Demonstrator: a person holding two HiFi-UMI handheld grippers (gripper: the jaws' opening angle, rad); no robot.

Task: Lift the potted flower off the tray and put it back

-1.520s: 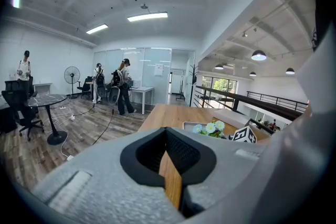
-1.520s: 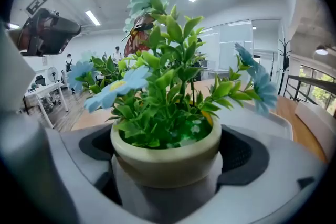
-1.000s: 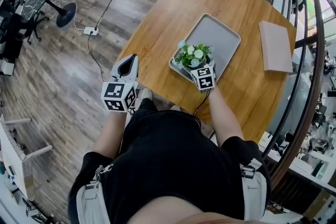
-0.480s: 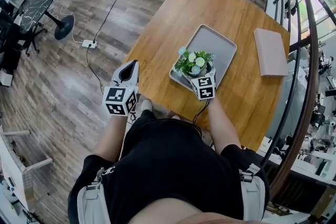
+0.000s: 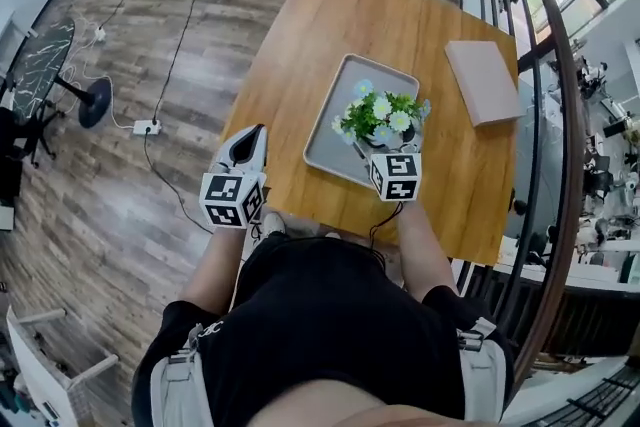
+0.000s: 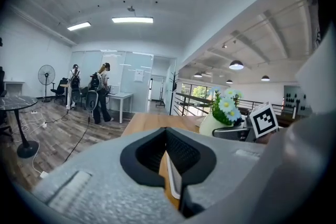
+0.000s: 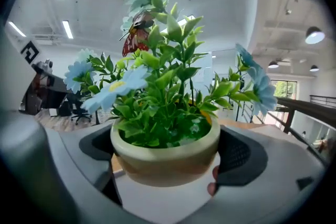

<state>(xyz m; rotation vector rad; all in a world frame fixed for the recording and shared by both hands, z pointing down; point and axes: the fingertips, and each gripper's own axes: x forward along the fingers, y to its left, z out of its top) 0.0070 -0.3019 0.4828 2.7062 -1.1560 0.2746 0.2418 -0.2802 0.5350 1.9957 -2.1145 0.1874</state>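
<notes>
The potted flower (image 5: pixel 383 118) sits clenched between the jaws of the right tool (image 7: pixel 167 152), whose pads press on both sides of its cream pot (image 7: pixel 164 161). It hangs over the near right corner of the grey tray (image 5: pixel 345 105); the tray's pale surface shows under the pot's base, though whether the two touch cannot be told. A small butterfly ornament (image 7: pixel 137 34) perches among the blue and white blooms (which spread wide enough to hide the jaws from the head view). The tray lies on the wooden bench (image 5: pixel 300 45), and a flat pinkish pad (image 5: pixel 483 82) rests well apart at the bench's far right, beside a dark railing (image 5: pixel 562 115). The left tool (image 5: pixel 252 137) hovers off the bench's near left corner, over the plank floor, jaws closed on nothing. A power strip (image 5: pixel 147 127) with trailing cables lies on the floor to the left.
</notes>
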